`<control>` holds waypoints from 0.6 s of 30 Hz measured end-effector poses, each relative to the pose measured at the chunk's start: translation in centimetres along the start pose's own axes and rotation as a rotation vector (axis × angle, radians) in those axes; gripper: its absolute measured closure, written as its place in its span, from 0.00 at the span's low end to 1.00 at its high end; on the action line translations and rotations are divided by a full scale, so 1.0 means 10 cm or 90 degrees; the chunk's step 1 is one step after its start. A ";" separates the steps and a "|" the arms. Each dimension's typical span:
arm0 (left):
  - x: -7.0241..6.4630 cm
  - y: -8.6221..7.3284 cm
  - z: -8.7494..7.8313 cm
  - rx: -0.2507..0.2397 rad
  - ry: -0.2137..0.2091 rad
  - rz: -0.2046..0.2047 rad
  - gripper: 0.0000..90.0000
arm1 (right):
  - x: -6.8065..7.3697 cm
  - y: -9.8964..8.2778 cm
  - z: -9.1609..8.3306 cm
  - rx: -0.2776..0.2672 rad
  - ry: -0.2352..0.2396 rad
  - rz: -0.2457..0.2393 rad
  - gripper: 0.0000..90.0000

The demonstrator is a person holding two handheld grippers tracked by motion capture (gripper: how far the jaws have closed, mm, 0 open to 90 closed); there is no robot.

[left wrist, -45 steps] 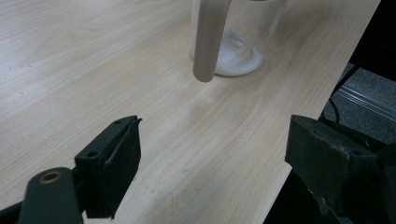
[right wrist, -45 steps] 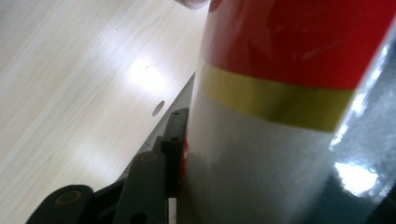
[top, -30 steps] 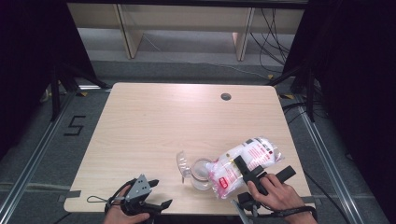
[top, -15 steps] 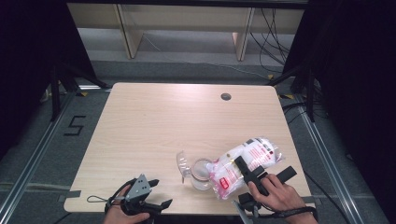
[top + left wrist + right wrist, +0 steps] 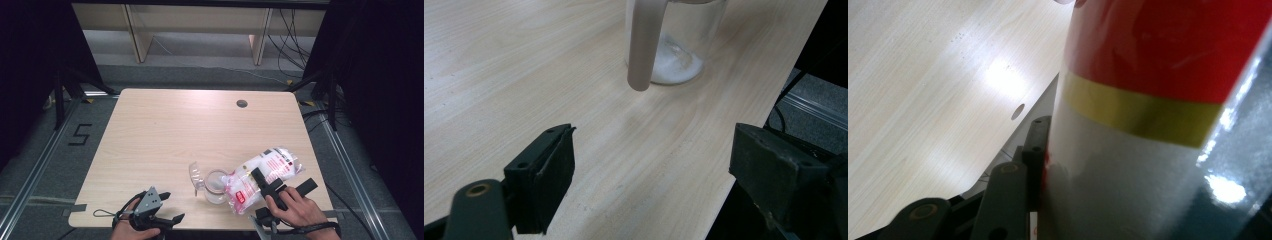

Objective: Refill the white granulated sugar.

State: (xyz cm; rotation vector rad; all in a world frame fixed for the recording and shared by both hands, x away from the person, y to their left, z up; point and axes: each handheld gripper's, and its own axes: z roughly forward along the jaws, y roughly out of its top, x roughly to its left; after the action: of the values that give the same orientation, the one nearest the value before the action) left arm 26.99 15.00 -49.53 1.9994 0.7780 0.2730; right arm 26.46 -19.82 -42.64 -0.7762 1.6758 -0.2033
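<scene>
- The left tongs (image 5: 167,220) sit at the near edge of the bench (image 5: 165,130), held in the person's left hand (image 5: 131,231), with the jaws spread wide and nothing between them; in the left gripper view bare wood lies between the two black pads.
- The right tongs (image 5: 270,184) are in the right hand (image 5: 295,212) at the near right part of the bench, and they are clamped on a bag (image 5: 262,177) of white powder, its wrapper clear with red print.
- In the right gripper view the bag (image 5: 1158,125) presses against the left pad, showing a red band over a yellow stripe and white contents below.
- The bag is tilted, its lower end over the mouth of a glass jar (image 5: 216,186) that stands on the bench just to the left of the right tongs.
- In the left gripper view the jar (image 5: 674,45) has white powder at its bottom.
- A clear lid (image 5: 196,174) lies just beside the jar on its left.
- Farther off, a small round hole (image 5: 242,103) is set in the bench near its far edge.
</scene>
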 end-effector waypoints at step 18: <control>0.03 0.01 0.00 0.008 -0.002 0.015 0.20 | 0.00 0.04 0.03 -0.011 0.002 -0.012 0.71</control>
State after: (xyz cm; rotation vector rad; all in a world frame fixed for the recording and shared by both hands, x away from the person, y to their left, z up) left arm 27.21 15.18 -49.50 2.0219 0.7560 0.2786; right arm 26.62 -19.44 -42.89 -0.8045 1.6755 -0.2037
